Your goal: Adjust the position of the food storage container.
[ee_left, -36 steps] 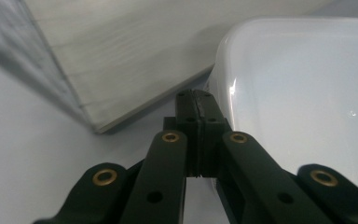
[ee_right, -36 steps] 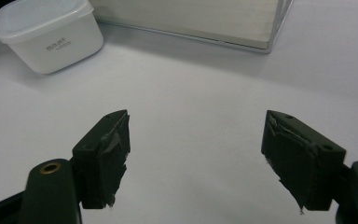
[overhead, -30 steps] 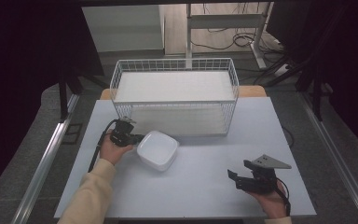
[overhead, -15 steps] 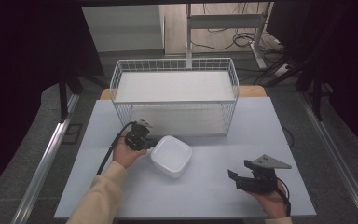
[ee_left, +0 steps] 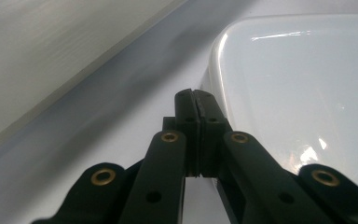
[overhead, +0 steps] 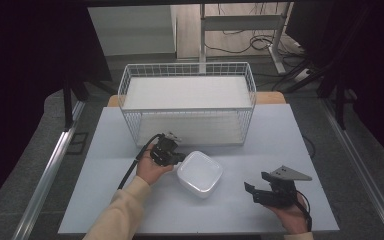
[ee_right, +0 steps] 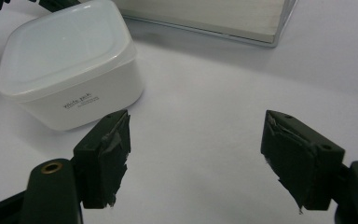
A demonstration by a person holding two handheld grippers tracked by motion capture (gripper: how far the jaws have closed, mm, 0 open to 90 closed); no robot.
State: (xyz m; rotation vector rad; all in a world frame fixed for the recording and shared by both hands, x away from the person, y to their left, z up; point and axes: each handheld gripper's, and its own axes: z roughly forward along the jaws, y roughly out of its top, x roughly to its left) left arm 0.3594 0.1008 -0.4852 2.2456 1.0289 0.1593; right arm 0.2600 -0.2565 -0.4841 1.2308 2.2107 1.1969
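A white square lidded container (overhead: 200, 173) stands on the pale table (overhead: 275, 135), in front of the wire basket. My left gripper (overhead: 179, 159) is shut, with its tips against the container's left edge. In the left gripper view the jaws (ee_left: 196, 95) lie pressed together beside the container's lid (ee_left: 298, 84); they have just parted by a hair, with nothing between them. My right gripper (overhead: 256, 182) rests open near the front right of the table. In its own view the right gripper (ee_right: 196, 154) has wide jaws with bare table between them, and the container (ee_right: 70, 60) sits off to the upper left.
A white wire basket (overhead: 187, 65) with a pale board inside stands at the back middle of the table. Its near corner (ee_right: 279, 28) comes into the right gripper view. Metal rails run along both sides of the table, with dark floor beyond.
My left hand has slid to the right along the table, and the white container has moved right with it, toward the middle. The right gripper has stayed where it was.
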